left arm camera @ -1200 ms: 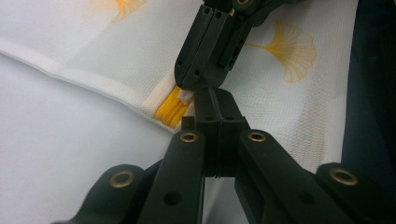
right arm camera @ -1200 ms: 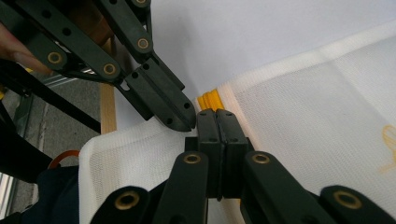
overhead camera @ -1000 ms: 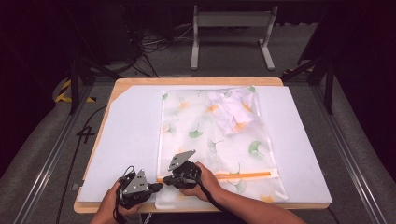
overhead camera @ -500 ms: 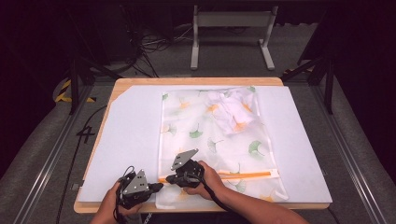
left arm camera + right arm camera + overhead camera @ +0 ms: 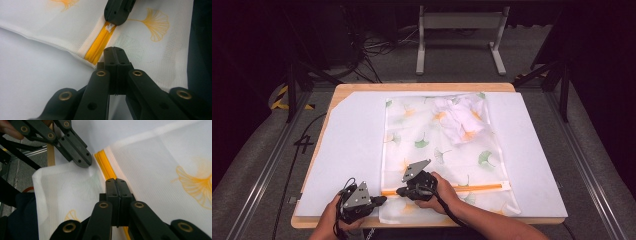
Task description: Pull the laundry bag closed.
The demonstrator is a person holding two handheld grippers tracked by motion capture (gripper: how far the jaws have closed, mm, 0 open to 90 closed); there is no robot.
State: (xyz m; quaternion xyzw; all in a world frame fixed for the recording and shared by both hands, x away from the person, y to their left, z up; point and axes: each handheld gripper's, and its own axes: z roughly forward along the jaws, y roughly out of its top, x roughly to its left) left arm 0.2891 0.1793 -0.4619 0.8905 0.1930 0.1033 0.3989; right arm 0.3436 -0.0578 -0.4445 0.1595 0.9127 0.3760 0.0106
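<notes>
While the wooden table (image 5: pixel 362 89) and the white sheet (image 5: pixel 352 145) covering it match the earlier high view, the right gripper (image 5: pixel 402 191) has slid left along the zipper since then, now close to the left gripper (image 5: pixel 382 200). The mesh laundry bag (image 5: pixel 437 150) with its ginkgo leaf print lies down the sheet's middle, long axis running away from the person, white cloth (image 5: pixel 459 117) bunched inside at the far end. Orange zipper (image 5: pixel 472 187) runs crosswise near the bag's near edge. Left gripper's jaws are pressed together on the bag's corner fabric by the zipper end. Right jaws closed over the zipper line; the white zipper pull (image 5: pixel 109 25) sits at their tip.
</notes>
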